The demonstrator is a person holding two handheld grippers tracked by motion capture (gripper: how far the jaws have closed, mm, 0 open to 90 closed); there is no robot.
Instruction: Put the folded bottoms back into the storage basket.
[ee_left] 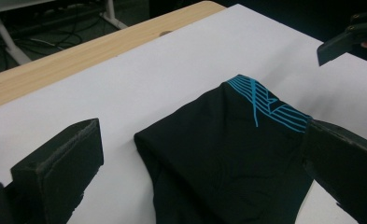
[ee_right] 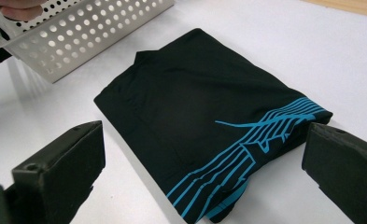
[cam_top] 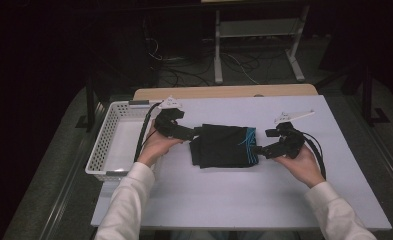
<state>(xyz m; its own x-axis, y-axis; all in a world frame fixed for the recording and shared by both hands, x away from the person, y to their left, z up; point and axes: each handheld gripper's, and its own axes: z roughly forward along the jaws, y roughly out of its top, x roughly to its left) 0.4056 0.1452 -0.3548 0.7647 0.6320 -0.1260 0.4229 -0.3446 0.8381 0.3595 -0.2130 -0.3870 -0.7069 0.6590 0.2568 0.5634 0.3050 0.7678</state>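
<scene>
Here my left gripper (cam_top: 196, 134) and right gripper (cam_top: 258, 150) sit wide apart at opposite ends of the folded black shorts (cam_top: 223, 146), the basket (cam_top: 100, 150) beyond the left end.

One folded garment (cam_top: 224, 146) – one basket (cam_top: 115, 120) – two claws.

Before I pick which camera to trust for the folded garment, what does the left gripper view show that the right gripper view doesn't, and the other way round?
The left gripper view shows the wooden table edge beyond the white surface, floor cables, and the right tool farther off. The right gripper view shows the white perforated basket beside the cloth and the full blue-striped end. Both show the folded black garment lying on the white table between that view's own open jaws, not gripped.
</scene>
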